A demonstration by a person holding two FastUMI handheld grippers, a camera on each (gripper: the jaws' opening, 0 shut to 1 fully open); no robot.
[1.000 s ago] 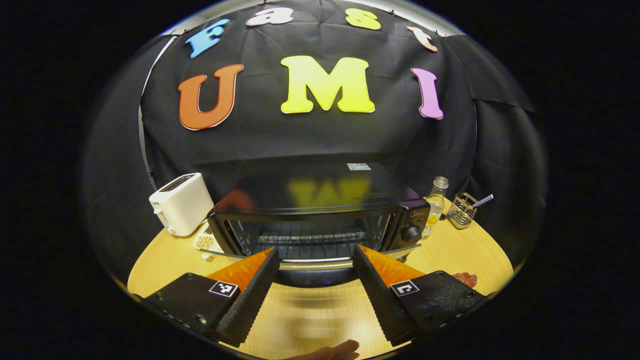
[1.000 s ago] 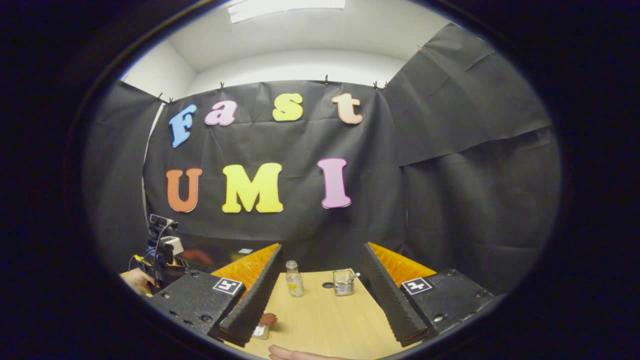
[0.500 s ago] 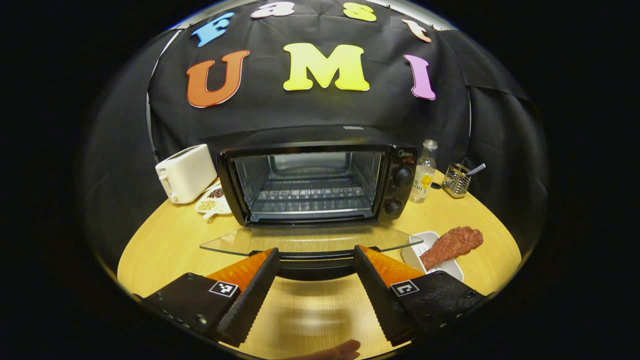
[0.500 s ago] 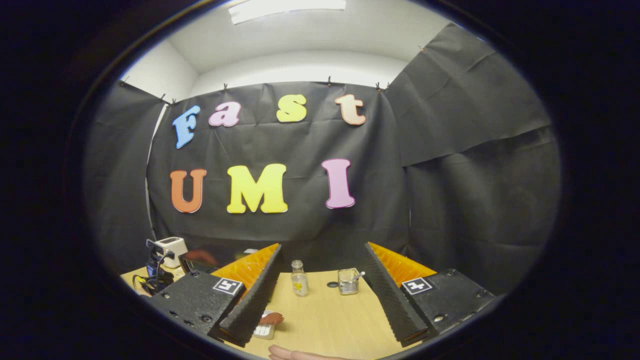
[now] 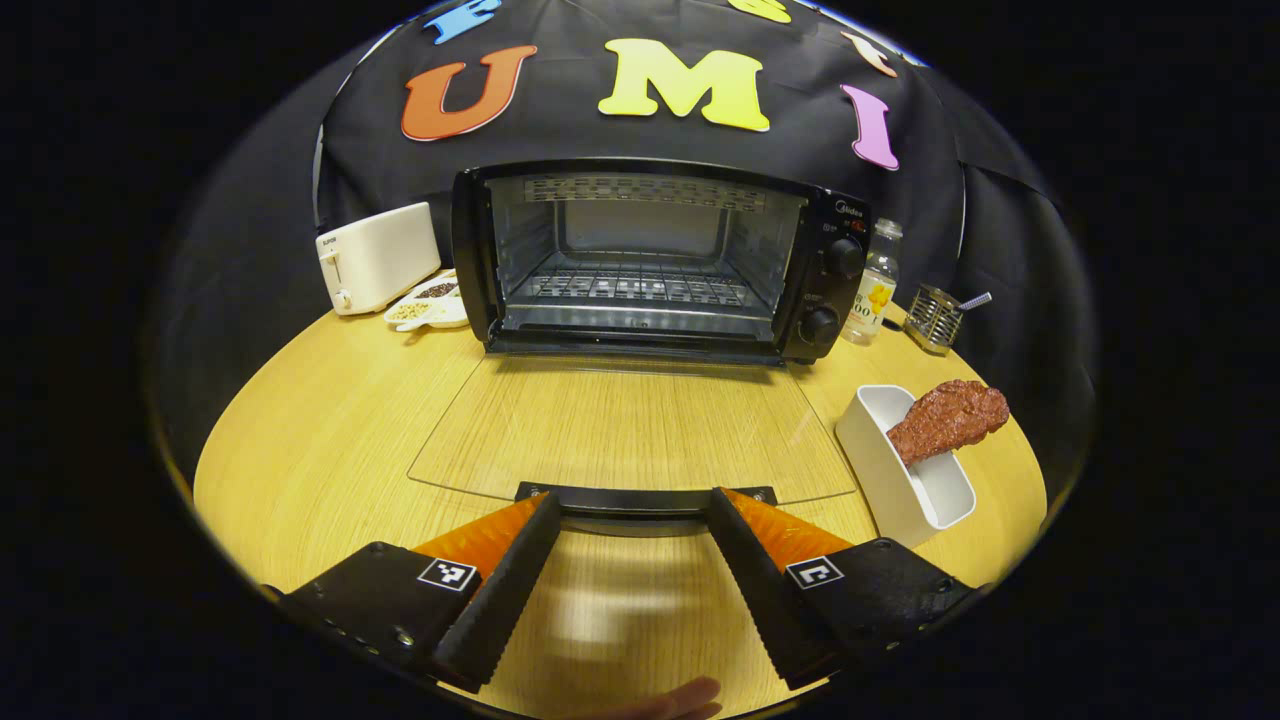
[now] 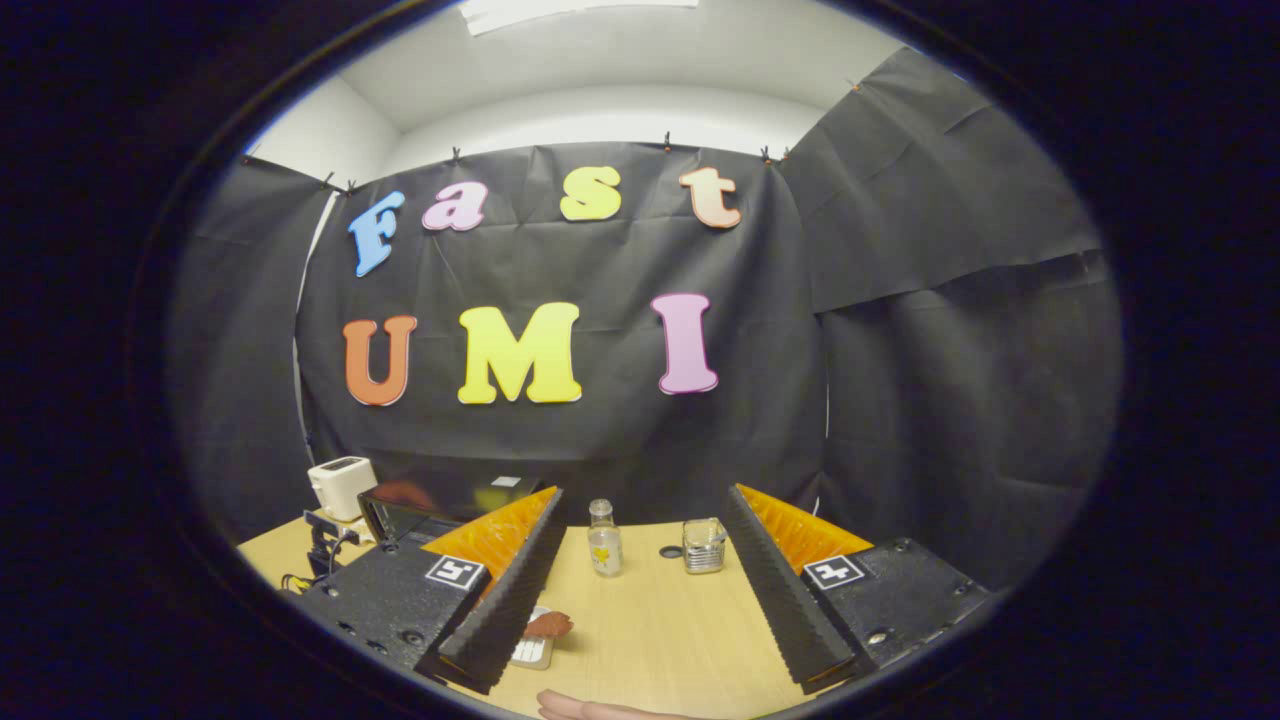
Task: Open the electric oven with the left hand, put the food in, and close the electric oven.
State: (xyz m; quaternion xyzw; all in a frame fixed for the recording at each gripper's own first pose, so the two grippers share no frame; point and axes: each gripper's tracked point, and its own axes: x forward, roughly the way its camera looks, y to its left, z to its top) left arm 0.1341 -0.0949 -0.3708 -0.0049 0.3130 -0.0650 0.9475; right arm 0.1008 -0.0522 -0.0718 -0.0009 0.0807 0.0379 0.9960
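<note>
The oven door [image 5: 630,425] has dropped flat over the wooden table [image 5: 330,440].

oven [image 5: 650,260] mid-table | toaster [image 5: 377,256] left of it | bottle [image 5: 876,283] right | food [image 5: 946,417] in tray [image 5: 900,480], front-right

You are looking at a glossy black oven [image 5: 660,260] with a clear glass door [image 5: 630,425] lying over the matt, wood-grained table [image 5: 320,430]. Wire metal racks [image 5: 630,287] are gleaming inside. A smooth white plastic tray [image 5: 905,480] is holding rough, reddish-brown food [image 5: 945,418].
</note>
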